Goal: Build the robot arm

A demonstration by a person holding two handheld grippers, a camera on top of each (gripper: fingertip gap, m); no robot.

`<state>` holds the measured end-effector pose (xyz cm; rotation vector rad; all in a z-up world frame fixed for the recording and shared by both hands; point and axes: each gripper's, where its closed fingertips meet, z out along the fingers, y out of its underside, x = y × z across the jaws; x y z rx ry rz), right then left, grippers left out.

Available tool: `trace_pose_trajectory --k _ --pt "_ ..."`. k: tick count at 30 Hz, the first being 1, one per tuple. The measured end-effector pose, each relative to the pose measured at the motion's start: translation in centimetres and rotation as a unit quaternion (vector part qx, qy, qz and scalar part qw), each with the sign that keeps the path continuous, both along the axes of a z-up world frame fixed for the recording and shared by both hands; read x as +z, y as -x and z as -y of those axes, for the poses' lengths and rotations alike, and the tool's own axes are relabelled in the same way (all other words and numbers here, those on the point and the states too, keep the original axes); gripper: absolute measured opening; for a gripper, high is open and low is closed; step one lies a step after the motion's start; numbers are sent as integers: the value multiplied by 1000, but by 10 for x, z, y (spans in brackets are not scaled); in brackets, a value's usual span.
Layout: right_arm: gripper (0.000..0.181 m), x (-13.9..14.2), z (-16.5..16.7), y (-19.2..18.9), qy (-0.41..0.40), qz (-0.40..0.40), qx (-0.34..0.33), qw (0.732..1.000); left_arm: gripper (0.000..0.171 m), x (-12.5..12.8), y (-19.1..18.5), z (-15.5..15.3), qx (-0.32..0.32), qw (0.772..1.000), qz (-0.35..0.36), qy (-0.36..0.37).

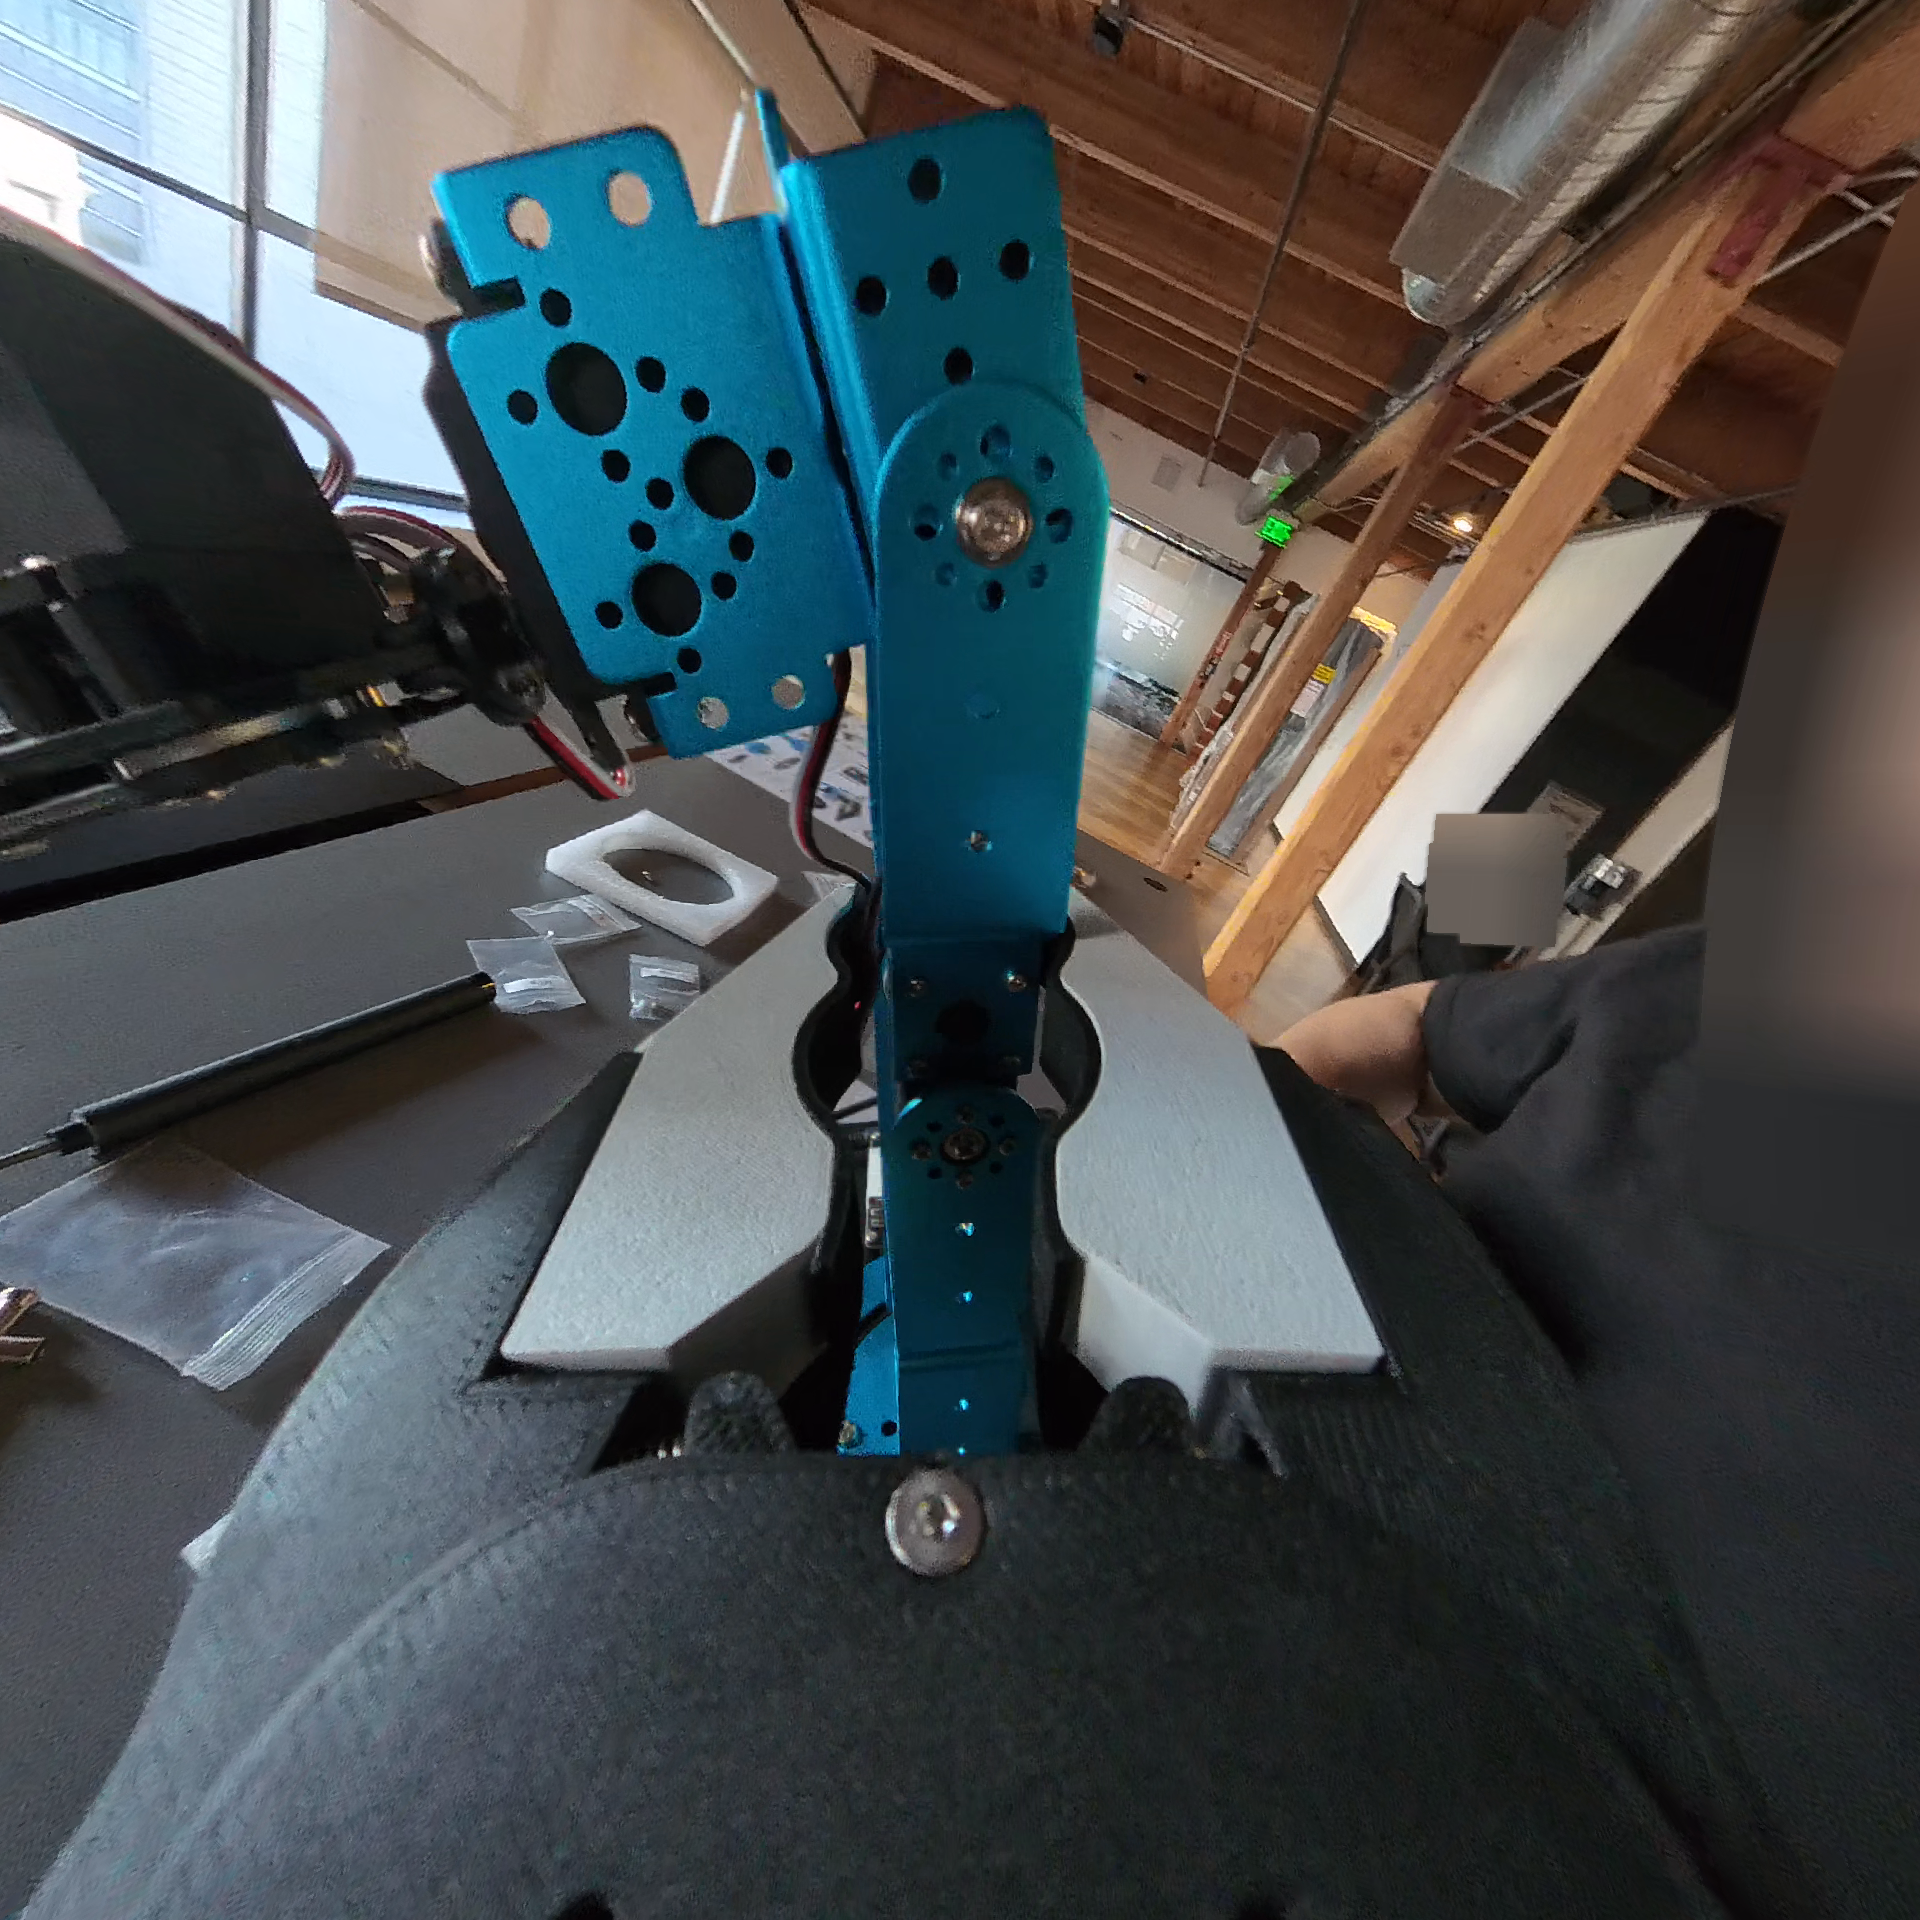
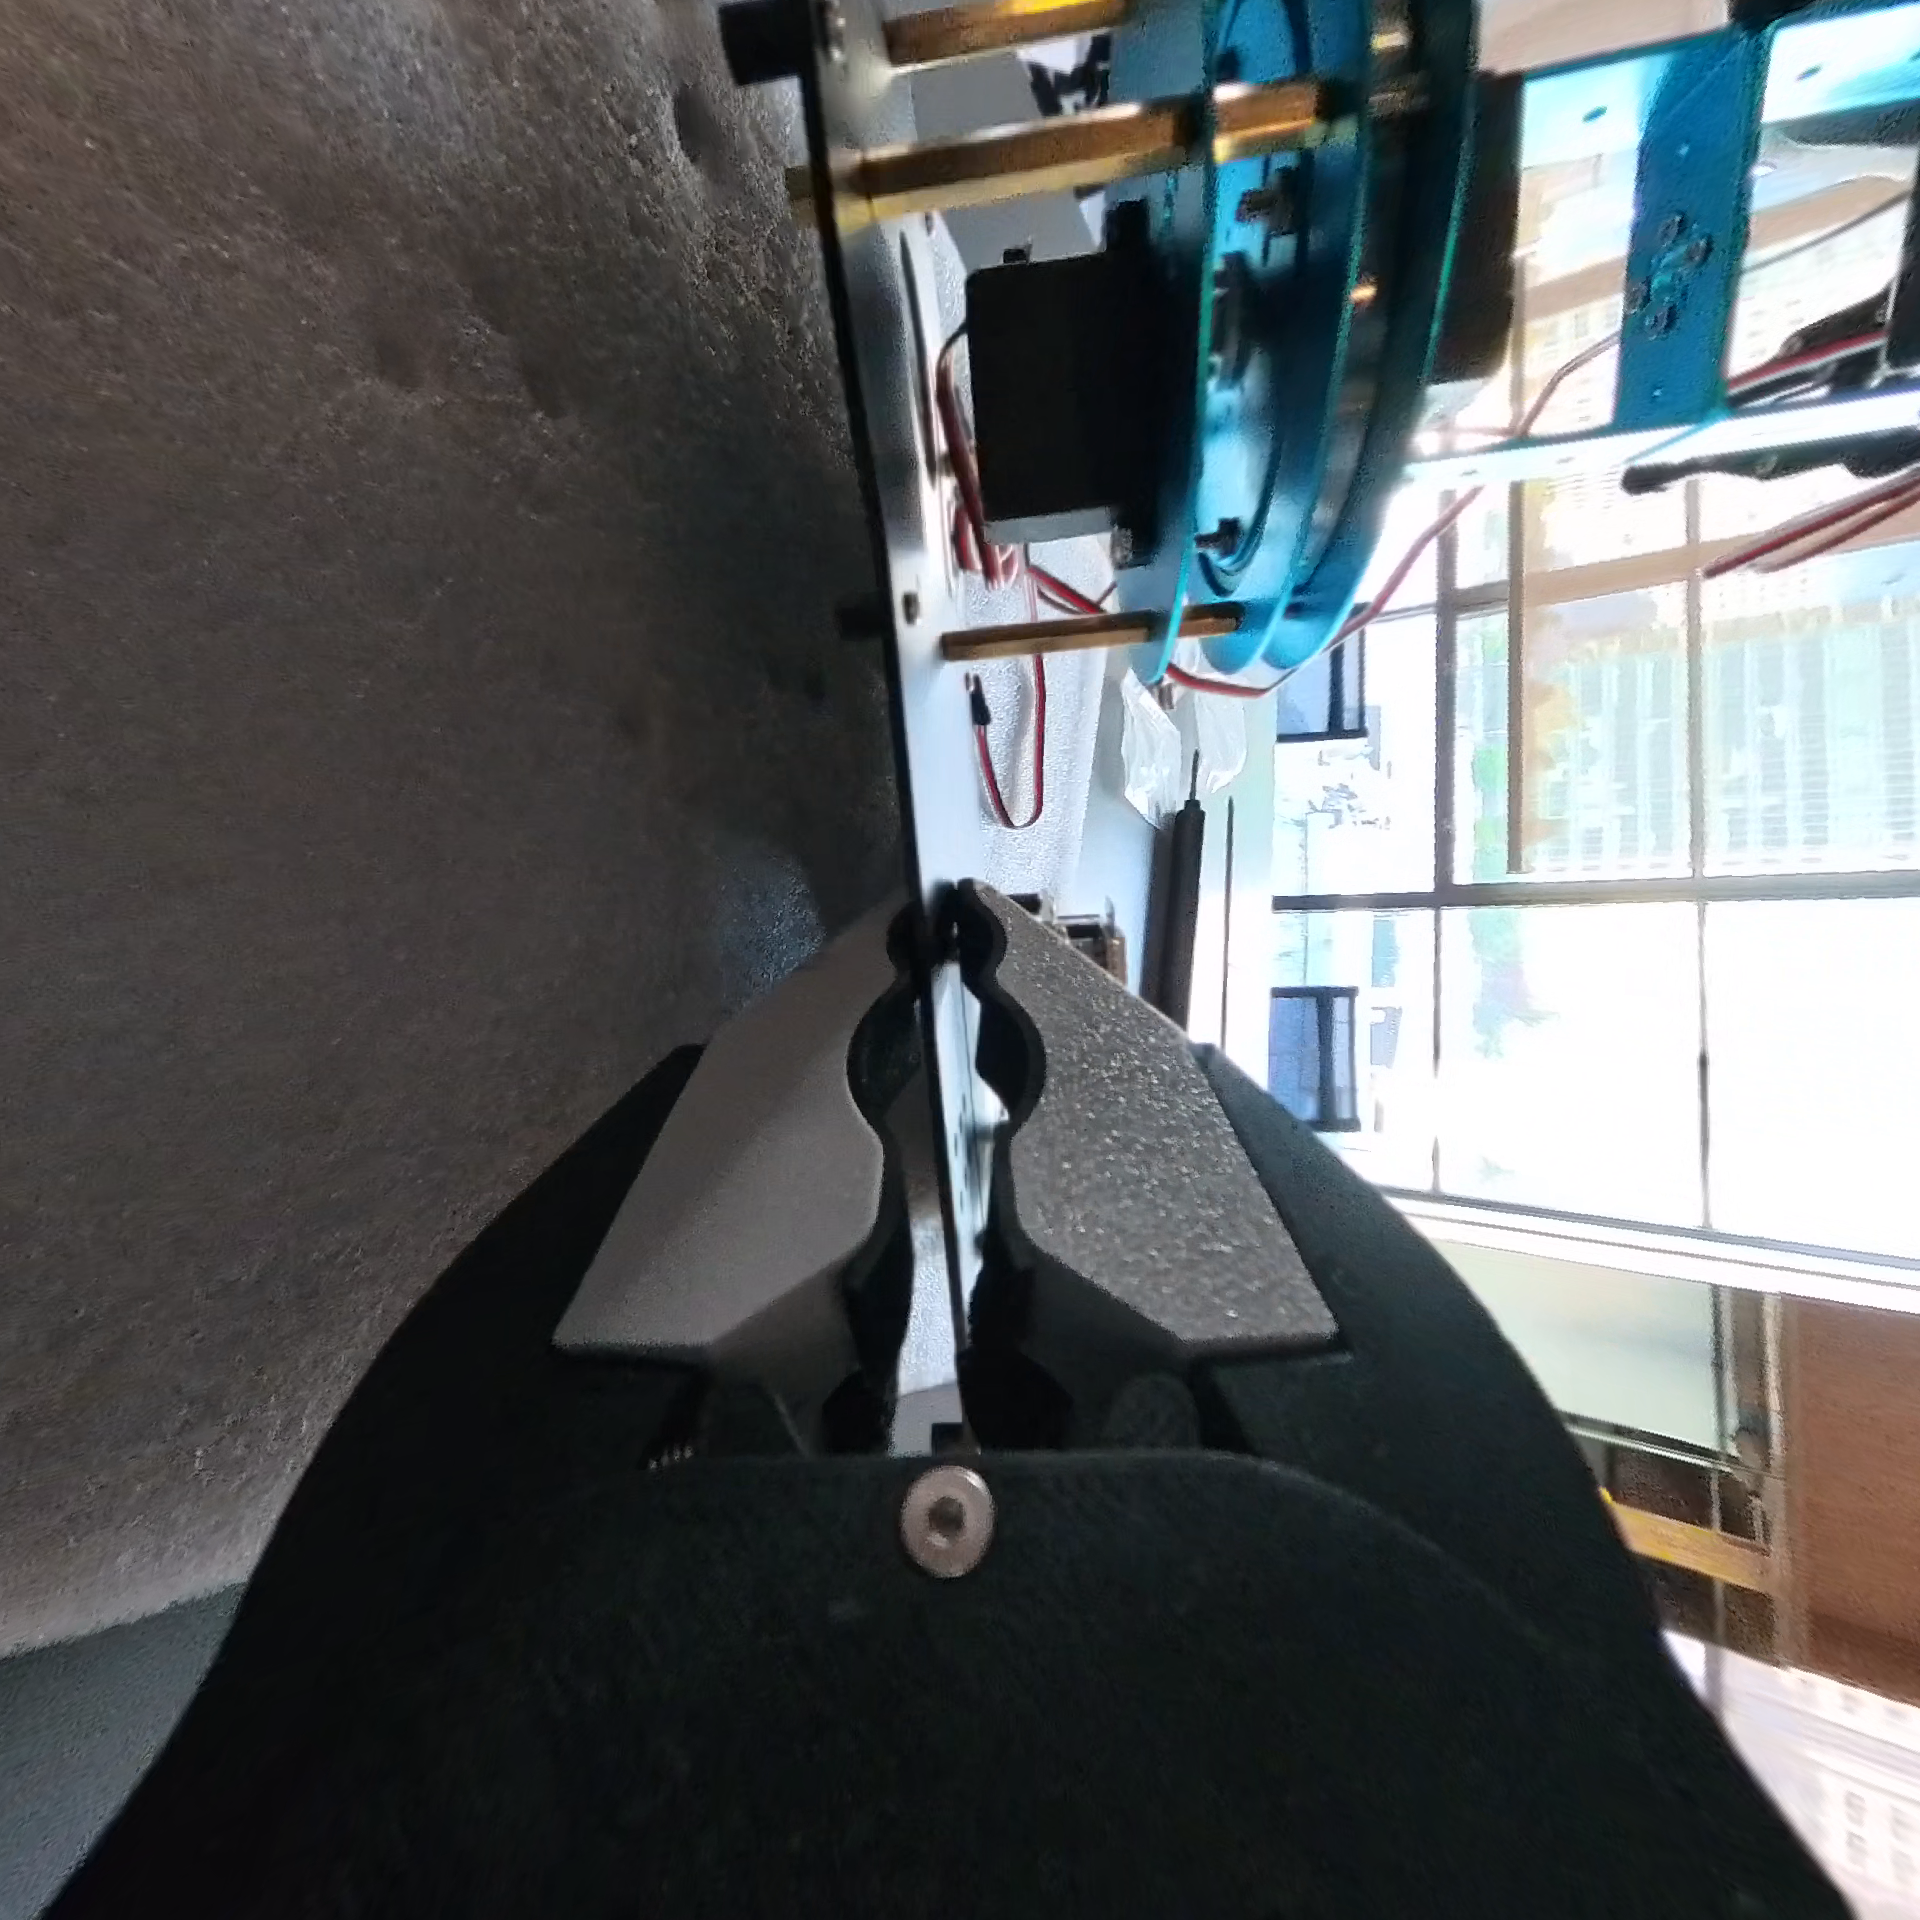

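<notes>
In the left wrist view my left gripper point(image 1: 961, 935) is shut on the lower link of a blue metal robot arm point(image 1: 977, 727), which stands upright between its white pads point(image 1: 686, 1174). A blue perforated bracket with a black servo point(image 1: 644, 468) hangs off the arm's top left, with red-and-brown wires trailing down. In the right wrist view my right gripper point(image 2: 951, 914) is shut on the edge of a thin black base plate point(image 2: 862, 416). That plate carries brass standoffs point(image 2: 1039, 156), a black servo point(image 2: 1070, 395) and a blue round turntable point(image 2: 1278, 416).
On the dark table point(image 1: 312, 935) lie a black screwdriver point(image 1: 281, 1060), several small clear bags point(image 1: 177, 1257) and a white foam piece with an oval hole point(image 1: 665, 873). A black apparatus point(image 1: 156, 520) is at the left. A person's dark-sleeved arm point(image 1: 1507, 1039) is at the right. Grey foam point(image 2: 364, 623) lies beside the plate. My hands' fingertips stand some 25 centimeters from each other. The black screwdriver point(image 1: 281, 1060) is about equally far from each gripper, around 30 centimeters.
</notes>
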<state>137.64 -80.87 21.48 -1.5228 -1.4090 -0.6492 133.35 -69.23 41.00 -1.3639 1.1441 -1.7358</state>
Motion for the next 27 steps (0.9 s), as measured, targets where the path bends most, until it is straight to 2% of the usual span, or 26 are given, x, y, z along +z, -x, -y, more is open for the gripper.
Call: trace_pose_trajectory --k 4,8,11,14,16,18,19,21,24,25,27 --pt "1 -2 0 -2 1 -4 -6 1000 32 0 1 4 -34 999 12 -2" --pt "0 0 -1 -3 -6 -14 -26 1000 51 2 11 1 -55 998 37 -4" --pt "0 2 -2 -3 -13 -12 -31 999 55 1 24 -8 -51 997 55 -10" --pt "0 1 -2 -3 -19 -24 -43 999 59 0 21 -16 -53 997 56 2" --pt "0 -2 0 -3 -26 -11 -42 999 61 -1 13 -11 -78 996 41 -2" --pt "1 -5 1 -3 -19 -11 -42 999 71 1 9 0 -98 994 34 -13" --pt "2 -7 2 -3 -11 -9 -42 999 68 4 9 6 -100 994 36 -20" --pt "3 -7 2 -2 -7 -16 -48 999 52 8 9 17 -84 994 41 -50" --pt "2 -6 2 -2 -11 -36 -56 998 64 4 5 32 -75 995 6 -63" --pt "1 -6 2 -1 -13 -46 -57 997 61 3 2 30 -55 996 -8 -63" --pt "1 -5 1 -1 -18 -60 -55 997 42 -2 -4 20 -7 997 -38 -63"
